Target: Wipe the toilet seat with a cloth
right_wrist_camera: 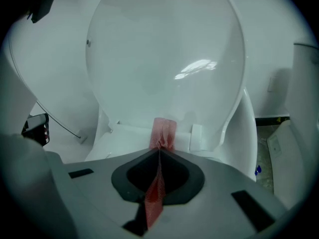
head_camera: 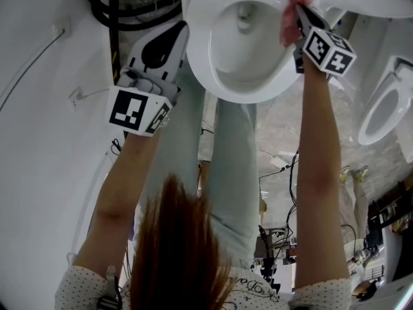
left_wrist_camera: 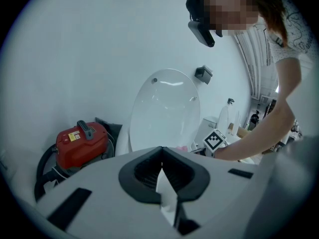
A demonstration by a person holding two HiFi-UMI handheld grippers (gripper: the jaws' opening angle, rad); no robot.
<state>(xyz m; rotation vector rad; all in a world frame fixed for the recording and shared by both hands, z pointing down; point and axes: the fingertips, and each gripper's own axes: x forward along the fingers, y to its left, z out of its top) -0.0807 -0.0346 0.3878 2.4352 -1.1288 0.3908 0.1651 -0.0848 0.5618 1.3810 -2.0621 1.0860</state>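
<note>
Pinching a thin pink net cloth (right_wrist_camera: 163,129) tight between the two jaws of the right gripper (right_wrist_camera: 159,152), with a bit poking out in front and a strip running back down the middle; holding that cloth (head_camera: 288,19) at the back right edge of the round white plastic toilet seat (head_camera: 201,66), touching it or just above it, hard to tell which; reaching there with the right gripper (head_camera: 302,17) on a bare arm stretched out long; standing up tall right behind the cloth, a big shiny white toilet lid (right_wrist_camera: 164,59); over on the other side, the left gripper (head_camera: 182,30) just beside the left edge of the seat, with its jaws closed tip to tip (left_wrist_camera: 162,151) and nothing held in them; farther left by the white wall, a round red vacuum cleaner (left_wrist_camera: 82,143) with a black hose; well off to the right, a second white toilet (head_camera: 384,112) on the floor.
</note>
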